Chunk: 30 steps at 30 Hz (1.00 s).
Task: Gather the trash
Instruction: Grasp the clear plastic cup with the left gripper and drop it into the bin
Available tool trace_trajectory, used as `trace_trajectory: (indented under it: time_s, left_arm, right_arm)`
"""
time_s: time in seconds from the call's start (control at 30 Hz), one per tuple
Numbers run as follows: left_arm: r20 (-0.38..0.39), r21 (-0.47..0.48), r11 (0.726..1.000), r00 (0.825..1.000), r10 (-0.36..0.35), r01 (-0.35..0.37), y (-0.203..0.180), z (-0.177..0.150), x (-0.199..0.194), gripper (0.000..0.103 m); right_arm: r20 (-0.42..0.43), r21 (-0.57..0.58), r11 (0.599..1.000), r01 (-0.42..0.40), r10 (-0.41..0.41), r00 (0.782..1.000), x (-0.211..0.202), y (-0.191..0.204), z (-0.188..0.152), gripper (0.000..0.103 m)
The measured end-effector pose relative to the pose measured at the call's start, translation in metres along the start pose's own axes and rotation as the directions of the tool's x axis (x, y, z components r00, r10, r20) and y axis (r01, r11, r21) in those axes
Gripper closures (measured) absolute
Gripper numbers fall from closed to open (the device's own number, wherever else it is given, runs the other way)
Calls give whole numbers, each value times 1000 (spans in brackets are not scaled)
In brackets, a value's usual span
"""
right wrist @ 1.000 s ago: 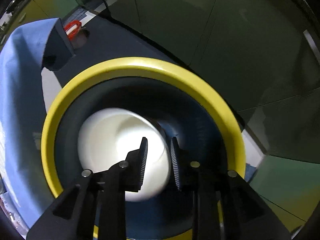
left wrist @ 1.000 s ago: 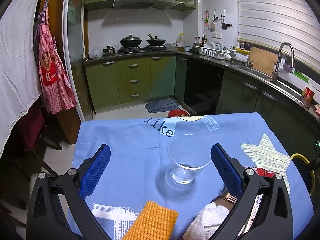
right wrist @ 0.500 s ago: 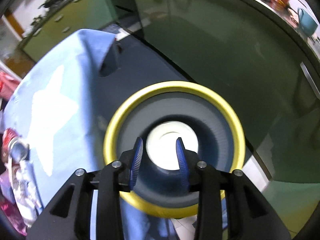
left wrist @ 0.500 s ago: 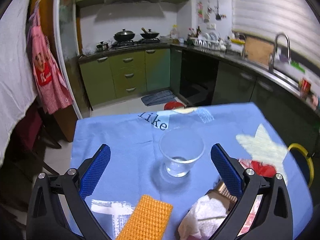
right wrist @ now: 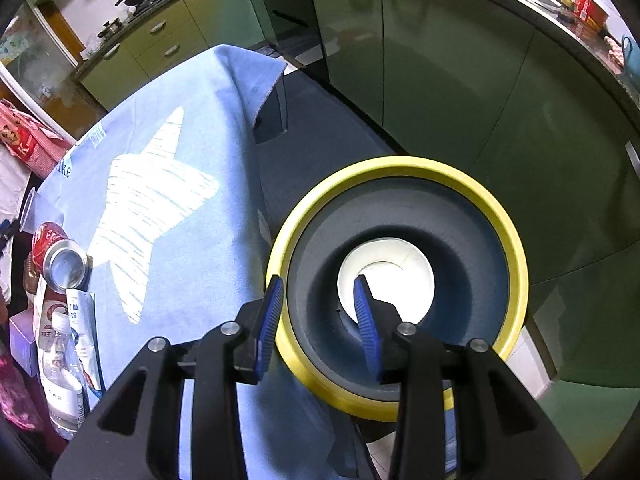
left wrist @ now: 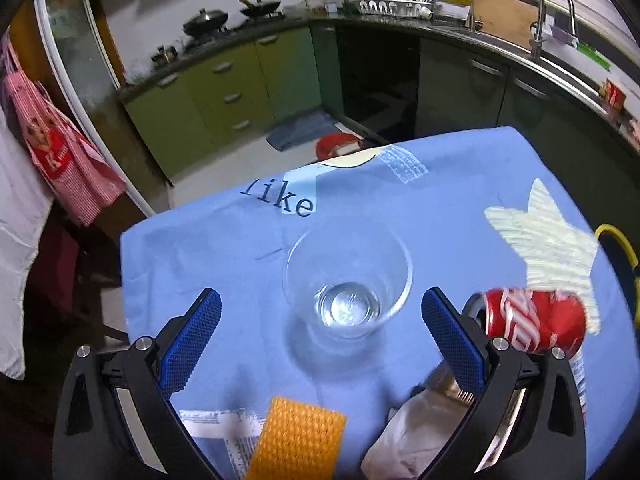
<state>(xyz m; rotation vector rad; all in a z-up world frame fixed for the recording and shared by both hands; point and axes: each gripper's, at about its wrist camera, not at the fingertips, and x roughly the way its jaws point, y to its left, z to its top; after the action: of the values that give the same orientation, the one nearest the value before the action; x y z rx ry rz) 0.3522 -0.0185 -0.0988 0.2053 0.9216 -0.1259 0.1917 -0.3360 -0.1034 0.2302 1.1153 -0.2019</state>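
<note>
Yellow-rimmed bin (right wrist: 516,280): stands on the floor just off the table's right edge; a white paper cup (right wrist: 404,276) lies at its bottom.
Right gripper (right wrist: 318,312): hangs above the bin's near rim, jaws parted and empty.
Left gripper (left wrist: 320,332): spread wide and empty above the blue cloth (left wrist: 440,200), framing a clear cup (left wrist: 347,280).
Clear cup: upright mid-table, apart from both pads.
Red can (left wrist: 532,320): on its side near the right edge, just beyond the left gripper's right finger.
Other litter: crumpled tissue (left wrist: 412,432), water bottle (right wrist: 60,380) and a wrapper (right wrist: 82,332) toward the near right corner.
Sponge (left wrist: 296,440): at the near edge; whether it counts as trash, I cannot tell.
Progress: early by my reckoning, with one piece binned and the rest to clear.
</note>
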Motion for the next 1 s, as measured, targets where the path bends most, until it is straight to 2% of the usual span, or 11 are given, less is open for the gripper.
trace_trajectory:
  time_s: [0.07,0.23,0.27,0.37,0.43,0.53,0.6,0.63,0.7,0.83,1.0]
  left_arm:
    - [-17,-16,999,999,-34,34,5,11,0,4]
    - [-73,-55,998,997,-32,28,27,27,11,4]
    - [-97,-65,998,995,-32,26,32,29,18,8]
    - [-164,-80,995,984,-66,53,39,29,35,31]
    - [-219,-95,993,972,-87,67,41,26,50,39]
    - [-245,-87,993,965,-98,79,39,22,60,55]
    - [-255,-94,991,960,-115,94,40,22,66,73]
    - [-261,-98,990,957,-124,101,39,22,68,78]
    - [-271,-105,988,953,-137,112,40,22,71,93]
    - [-245,-94,989,960,-135,115,40,22,63,95]
    - [-192,-57,994,976,-103,94,35,28,31,96]
  right_arm:
    - [0,0,1000,-3,3,1000,-1,0,-3,68]
    - [-13,6,1000,-8,8,1000,10,-3,-2,67]
    - [-15,5,1000,-10,10,1000,11,-4,-3,67]
    - [-19,3,1000,-15,15,1000,14,-5,-1,67]
    - [-19,-1,1000,-17,17,1000,15,-4,0,67]
    - [-18,-5,1000,-17,17,1000,15,-4,-1,67]
    - [-19,-5,1000,-17,17,1000,15,-4,-1,67]
    - [-20,-4,1000,-17,17,1000,15,-4,-1,67]
    - [-21,-4,1000,-18,18,1000,15,-4,-2,67]
    - [-19,-3,1000,-20,19,1000,15,-5,-4,67]
    - [2,-5,1000,-17,17,1000,9,-8,-6,67]
